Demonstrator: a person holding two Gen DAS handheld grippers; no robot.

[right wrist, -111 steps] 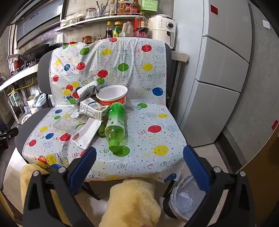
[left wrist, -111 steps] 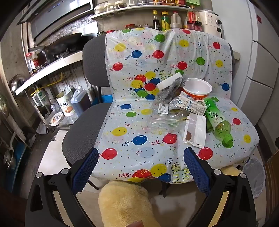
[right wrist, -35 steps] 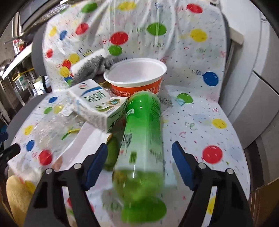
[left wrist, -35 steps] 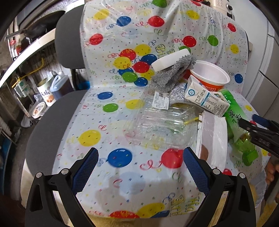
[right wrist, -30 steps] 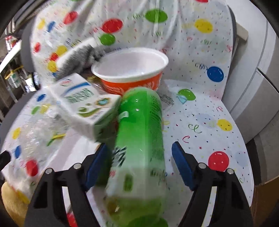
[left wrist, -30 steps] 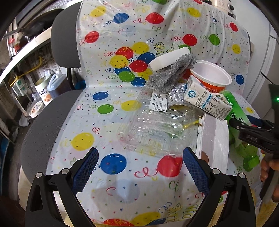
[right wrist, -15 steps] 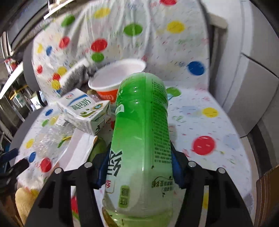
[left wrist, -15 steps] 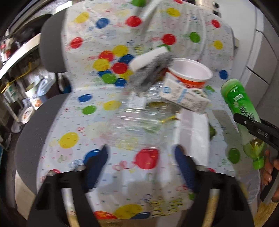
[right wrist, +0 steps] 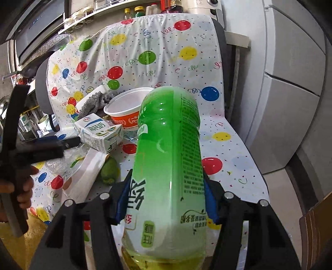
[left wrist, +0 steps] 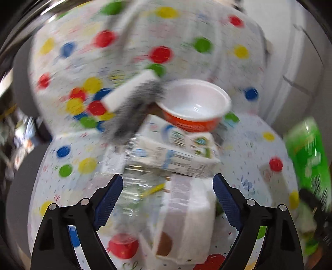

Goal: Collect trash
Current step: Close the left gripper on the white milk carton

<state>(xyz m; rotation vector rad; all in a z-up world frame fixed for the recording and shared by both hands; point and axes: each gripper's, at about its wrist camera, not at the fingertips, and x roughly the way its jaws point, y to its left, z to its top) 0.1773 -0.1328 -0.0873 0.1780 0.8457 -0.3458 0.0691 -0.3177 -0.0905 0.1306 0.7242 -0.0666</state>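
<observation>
My right gripper [right wrist: 166, 199] is shut on a green plastic bottle [right wrist: 168, 162] and holds it lifted above the chair seat; the bottle also shows at the right edge of the left wrist view [left wrist: 309, 155]. My left gripper [left wrist: 168, 187] is open just above the trash pile, around a white paper bag [left wrist: 184, 218] and a crumpled clear plastic container [left wrist: 137, 187]. Ahead of it lie a milk carton [left wrist: 176, 151], an orange-and-white bowl [left wrist: 195, 108] and a grey cloth [left wrist: 132, 112]. The left view is motion-blurred.
The trash lies on a chair covered with a balloon-print plastic sheet [right wrist: 157, 47]. A green lime [right wrist: 109, 170] sits beside the paper bag [right wrist: 85, 172]. A grey fridge [right wrist: 290, 83] stands to the right. A kitchen shelf with bottles [right wrist: 145, 10] runs behind.
My right gripper has lifted the green bottle higher off the seat. My left gripper has moved forward and down over the paper bag and clear container, still open.
</observation>
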